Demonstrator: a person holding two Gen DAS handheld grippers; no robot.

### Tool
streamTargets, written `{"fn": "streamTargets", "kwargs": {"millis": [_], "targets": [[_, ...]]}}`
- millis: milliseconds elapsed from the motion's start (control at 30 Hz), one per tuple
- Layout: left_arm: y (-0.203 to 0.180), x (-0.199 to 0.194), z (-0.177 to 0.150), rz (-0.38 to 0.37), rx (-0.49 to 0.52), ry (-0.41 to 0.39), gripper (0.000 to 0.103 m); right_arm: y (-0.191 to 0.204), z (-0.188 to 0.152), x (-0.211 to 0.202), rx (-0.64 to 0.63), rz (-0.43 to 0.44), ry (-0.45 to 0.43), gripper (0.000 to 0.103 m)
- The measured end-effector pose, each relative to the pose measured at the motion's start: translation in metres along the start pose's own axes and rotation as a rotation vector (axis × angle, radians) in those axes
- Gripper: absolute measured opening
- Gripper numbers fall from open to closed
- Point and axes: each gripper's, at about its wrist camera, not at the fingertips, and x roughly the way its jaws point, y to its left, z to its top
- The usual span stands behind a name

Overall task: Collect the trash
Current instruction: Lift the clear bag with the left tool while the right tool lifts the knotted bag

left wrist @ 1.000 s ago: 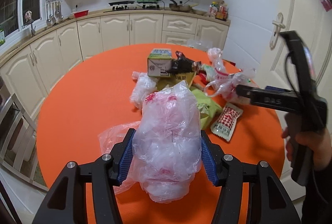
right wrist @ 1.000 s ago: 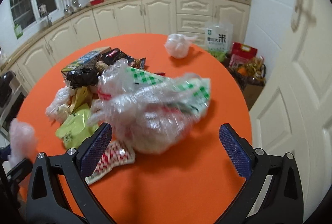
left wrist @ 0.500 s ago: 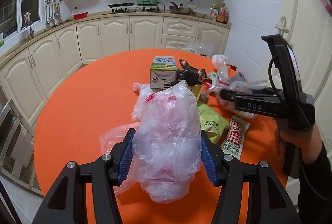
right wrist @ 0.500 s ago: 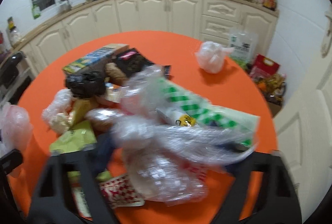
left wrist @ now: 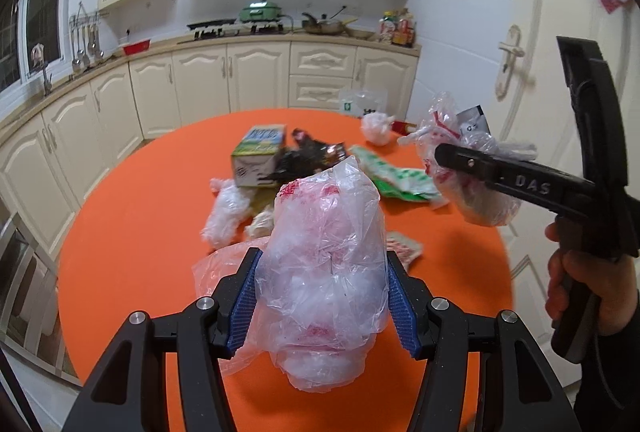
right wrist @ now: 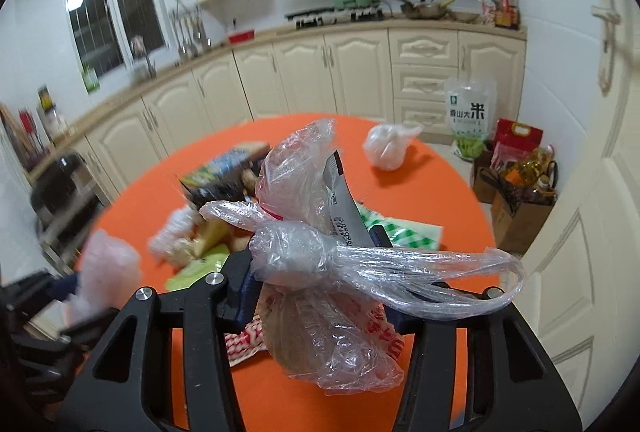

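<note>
Over on the left, the left gripper (left wrist: 322, 296) was clamped on a crumpled clear plastic bag (left wrist: 326, 264) with red print, its blue pads (left wrist: 243, 298) pressing both sides, held above the near edge of the round orange table (left wrist: 132, 232). Farther out on the table lay a small white bag (left wrist: 226, 212), a green-topped carton (left wrist: 258, 154), dark wrappers (left wrist: 310, 156) and a green-checked packet (left wrist: 394, 180). To the right, a hand (left wrist: 580, 292) held the right gripper (right wrist: 316, 272), whose jaws had just been closing and now squeezed a knotted clear bag of trash (right wrist: 320, 260), lifted clear of the table. Far right sat a tied white bag (right wrist: 390, 148).
</note>
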Motion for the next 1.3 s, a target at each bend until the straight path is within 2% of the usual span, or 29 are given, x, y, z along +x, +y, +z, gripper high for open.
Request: {"fn": "streamTargets", "kwargs": {"millis": [133, 233, 333, 533, 600, 733, 900, 967, 1033, 1100, 1133, 1200, 1300], "targets": [[-0.026, -0.018, -0.004, -0.033, 0.038, -0.021, 0.054, -0.012, -0.006, -0.039, 0.026, 0.009, -0.041, 0.047], [-0.044, -0.026, -0.011, -0.059, 0.059, -0.025, 0.054, -0.025, -0.015, -0.059, 0.060, 0.059, -0.045, 0.047], [-0.043, -0.031, -0.020, -0.056, 0.044, -0.023, 0.054, -0.029, -0.021, -0.050, 0.059, 0.070, 0.003, 0.048], [-0.028, -0.028, -0.028, 0.004, 0.041, 0.016, 0.054, -0.009, -0.045, 0.008, 0.063, 0.223, 0.120, 0.052], [-0.022, -0.027, -0.030, 0.024, 0.038, 0.027, 0.054, 0.001, -0.054, 0.026, 0.031, 0.171, 0.156, 0.060], [-0.014, -0.025, -0.035, 0.042, 0.041, 0.037, 0.054, 0.012, -0.057, 0.021, -0.043, 0.041, 0.113, 0.071], [-0.008, -0.020, -0.036, 0.021, 0.016, 0.046, 0.054, 0.025, -0.056, -0.002, -0.129, -0.071, 0.045, 0.072], [-0.006, -0.017, -0.035, 0.012, 0.012, 0.049, 0.054, 0.029, -0.059, -0.007, -0.145, -0.093, 0.041, 0.076], [-0.005, -0.016, -0.035, 0.007, 0.013, 0.050, 0.054, 0.032, -0.063, -0.009, -0.143, -0.056, 0.036, 0.074], [-0.004, -0.014, -0.034, 0.002, 0.014, 0.052, 0.055, 0.034, -0.063, -0.002, -0.141, -0.005, 0.076, 0.061], [-0.004, -0.014, -0.034, 0.001, 0.014, 0.053, 0.055, 0.035, -0.064, 0.003, -0.143, 0.008, 0.096, 0.051], [-0.002, -0.015, -0.034, 0.001, 0.015, 0.055, 0.054, 0.041, -0.067, 0.012, -0.169, 0.002, 0.119, 0.048], [-0.003, -0.019, -0.033, 0.007, 0.024, 0.047, 0.055, 0.040, -0.067, 0.008, -0.144, 0.030, 0.096, 0.040]]}}
